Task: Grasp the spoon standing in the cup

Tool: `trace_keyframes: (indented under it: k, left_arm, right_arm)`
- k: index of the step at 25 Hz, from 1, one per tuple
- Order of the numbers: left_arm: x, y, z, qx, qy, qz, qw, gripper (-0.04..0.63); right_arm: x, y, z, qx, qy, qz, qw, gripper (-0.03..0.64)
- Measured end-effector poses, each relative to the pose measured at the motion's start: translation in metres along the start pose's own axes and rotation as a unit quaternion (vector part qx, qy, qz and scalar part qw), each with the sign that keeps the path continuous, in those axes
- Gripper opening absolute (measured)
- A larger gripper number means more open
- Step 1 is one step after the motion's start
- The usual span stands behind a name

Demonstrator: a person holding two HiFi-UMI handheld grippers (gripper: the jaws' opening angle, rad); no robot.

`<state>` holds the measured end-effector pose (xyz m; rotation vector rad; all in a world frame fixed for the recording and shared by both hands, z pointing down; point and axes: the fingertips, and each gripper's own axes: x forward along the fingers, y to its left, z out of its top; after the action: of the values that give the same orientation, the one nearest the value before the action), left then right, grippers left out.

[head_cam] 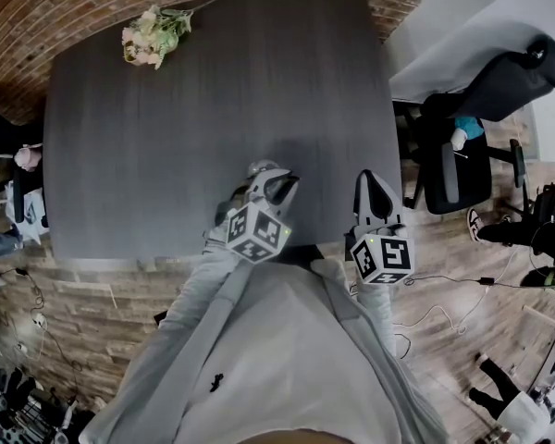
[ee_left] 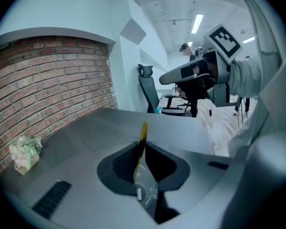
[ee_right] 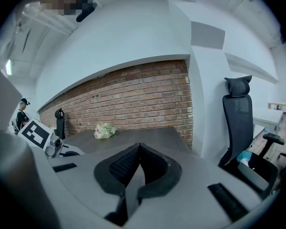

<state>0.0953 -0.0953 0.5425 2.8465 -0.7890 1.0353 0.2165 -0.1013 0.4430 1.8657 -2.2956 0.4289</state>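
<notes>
A yellow spoon [ee_left: 143, 133] stands upright in a clear cup [ee_left: 147, 189] close under the left gripper's camera. My left gripper [ee_left: 141, 147] is shut on the spoon's handle, with the black pads [ee_left: 125, 162] pressed against it from both sides. In the head view the left gripper [head_cam: 270, 185] hangs over the near edge of the dark grey table [head_cam: 213, 91], and it hides most of the cup and spoon. To its right my right gripper [head_cam: 374, 191] is shut with nothing between its jaws, as the right gripper view [ee_right: 139, 148] also shows.
A small pale bouquet [head_cam: 154, 35] lies at the table's far left corner, near the brick wall [ee_right: 133, 97]. A black office chair [head_cam: 462, 146] stands to the table's right. Cables run over the wooden floor [head_cam: 462, 294].
</notes>
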Motion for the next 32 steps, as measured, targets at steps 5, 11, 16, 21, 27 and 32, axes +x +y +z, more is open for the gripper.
trace_keyframes:
  k: [5, 11, 16, 21, 27, 32]
  left_arm:
    - [-0.003, 0.005, 0.006, -0.009, -0.012, 0.006, 0.9999, 0.022]
    - [-0.01, 0.011, 0.012, -0.018, -0.029, 0.012, 0.9993, 0.018]
    - [-0.019, 0.025, 0.02, -0.06, -0.05, 0.019, 0.9968, 0.018]
    - [-0.032, 0.036, 0.03, -0.091, -0.073, 0.028, 0.9927, 0.018]
    - [-0.048, 0.049, 0.047, -0.108, -0.098, 0.039, 0.9886, 0.018]
    - [-0.067, 0.064, 0.061, -0.115, -0.122, 0.057, 0.9842, 0.018]
  right_arm:
    - [0.003, 0.002, 0.0, 0.001, 0.002, 0.005, 1.0, 0.017]
    - [0.012, 0.011, 0.002, -0.003, 0.003, 0.021, 1.0, 0.017]
    - [0.021, 0.019, 0.008, -0.009, -0.001, 0.036, 0.999, 0.016]
    - [0.031, 0.03, 0.014, -0.013, -0.005, 0.056, 0.998, 0.017]
    - [0.043, 0.042, 0.022, -0.021, -0.011, 0.079, 0.997, 0.017]
    - [0.051, 0.055, 0.031, -0.027, -0.019, 0.095, 0.995, 0.017]
